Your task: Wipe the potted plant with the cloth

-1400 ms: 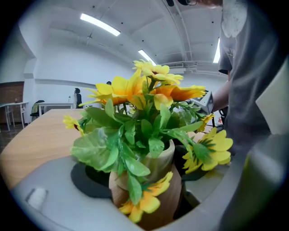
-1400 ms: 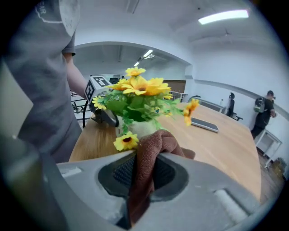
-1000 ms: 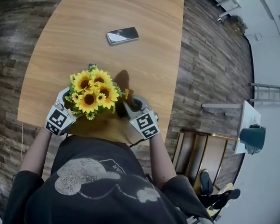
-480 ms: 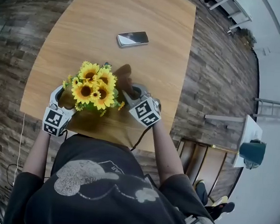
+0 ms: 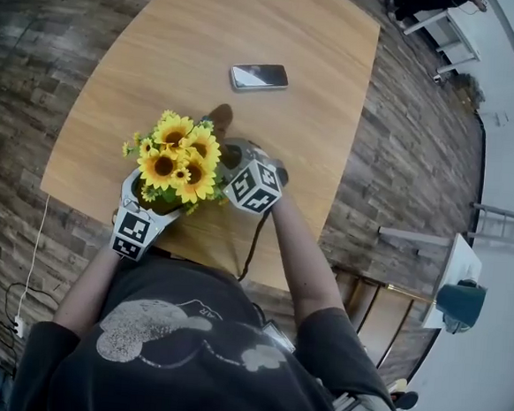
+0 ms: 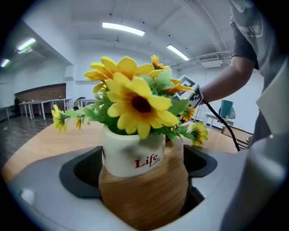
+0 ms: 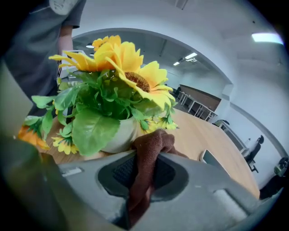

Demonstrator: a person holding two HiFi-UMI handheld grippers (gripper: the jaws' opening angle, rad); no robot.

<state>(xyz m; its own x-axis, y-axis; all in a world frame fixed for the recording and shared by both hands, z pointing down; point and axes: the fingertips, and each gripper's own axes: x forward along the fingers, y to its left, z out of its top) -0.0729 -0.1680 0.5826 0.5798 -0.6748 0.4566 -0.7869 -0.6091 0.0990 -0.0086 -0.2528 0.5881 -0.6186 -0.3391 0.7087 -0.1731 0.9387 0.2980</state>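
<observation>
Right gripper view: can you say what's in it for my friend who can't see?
The right gripper pinches a brown cloth beside a white pot of yellow sunflowers. The pot stands on a wooden table.

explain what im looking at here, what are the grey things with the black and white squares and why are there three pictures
There is no robot here. A person holds a hand-held gripping tool in each hand, and the cubes with squares are part of those tools. The top-down picture comes from a camera on the person's head. The other two come from cameras riding on each tool, looking along its jaws.

On the wooden table stands a potted plant of sunflowers, and a phone lies farther off.

The left tool has its jaws on either side of the white pot. They have just been opening and are not clamping it. The right tool is shut on a brown cloth, held close to the pot, probably for wiping the plant.
</observation>
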